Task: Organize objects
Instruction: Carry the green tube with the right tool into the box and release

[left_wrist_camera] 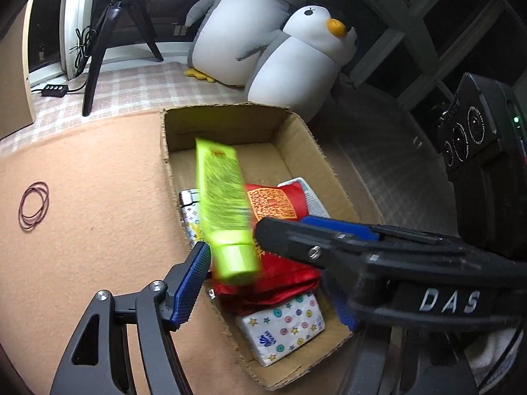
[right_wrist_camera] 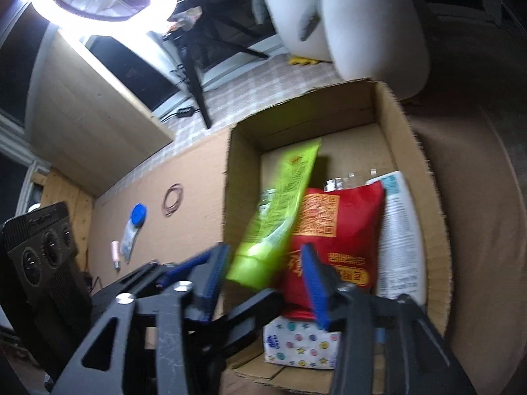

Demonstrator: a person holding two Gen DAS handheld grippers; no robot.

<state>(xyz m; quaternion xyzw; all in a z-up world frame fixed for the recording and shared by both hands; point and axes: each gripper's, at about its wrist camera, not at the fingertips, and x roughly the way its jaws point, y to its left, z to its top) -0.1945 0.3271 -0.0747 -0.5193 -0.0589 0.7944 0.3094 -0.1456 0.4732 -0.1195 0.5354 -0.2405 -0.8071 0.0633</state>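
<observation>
**Green tube over the box, both grippers slack**

Left wrist view: green tube sits mid-frame, cap end low and nearest the lens, crimped end pointing up-frame into the cardboard box. Long axis runs roughly along the fingers' own line, tilted a bit left at the top. It looks blurred, so prob. loose, not clamped. Left gripper: jaws spread, one blue pad just beside the cap at lower left, the other finger off to the right w/ a gap; no pad presses the tube as far as I can see.

Right wrist view: right gripper also spread, tube's cap end between the two blue pads, nearer the left one, touching neither clearly. Tube leans up-frame over the red snack bag; white bottle at the bag's right, tissue pack at bottom centre, all in the box.

Judgement: tube is released or nearly so, above the box contents, so the drop-in step looks about done. Both grippers are equally near the cap end.

Outside the box, centre-left on the tan mat: rubber bands, a blue-capped item, a small pink item — likely next.
</observation>
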